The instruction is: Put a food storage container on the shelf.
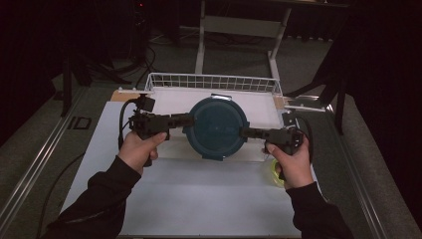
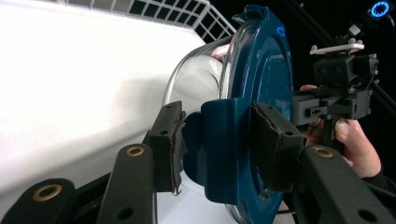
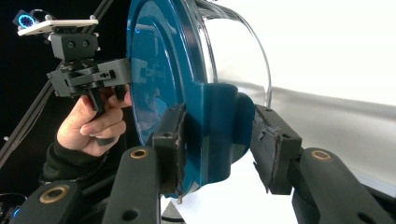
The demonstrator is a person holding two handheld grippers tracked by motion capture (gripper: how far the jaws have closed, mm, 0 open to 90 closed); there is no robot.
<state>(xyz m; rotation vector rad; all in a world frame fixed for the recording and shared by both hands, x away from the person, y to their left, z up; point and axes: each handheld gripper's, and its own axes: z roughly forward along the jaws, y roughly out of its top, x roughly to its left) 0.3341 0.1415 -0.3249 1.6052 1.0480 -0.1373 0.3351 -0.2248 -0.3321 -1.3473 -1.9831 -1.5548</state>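
A round clear container with a dark blue clip-on lid [image 1: 216, 127] hangs level above the white table between my two grippers. My left gripper [image 1: 186, 119] grips its left side. In the left gripper view the left gripper [image 2: 219, 144] has its pads closed on a blue lid clip [image 2: 224, 135], with the clear body [image 2: 196, 74] behind. My right gripper [image 1: 244, 132] holds the opposite side. In the right gripper view the right gripper [image 3: 222, 144] clamps the other clip [image 3: 219, 126] at the lid's rim [image 3: 159, 46].
A white wire basket [image 1: 214, 82] stands along the table's far edge, just behind the container. The white table surface [image 1: 199, 194] stretches toward me. A small yellow-green object [image 1: 275, 174] lies partly hidden under the right hand. A metal stand [image 1: 239, 30] rises beyond the table.
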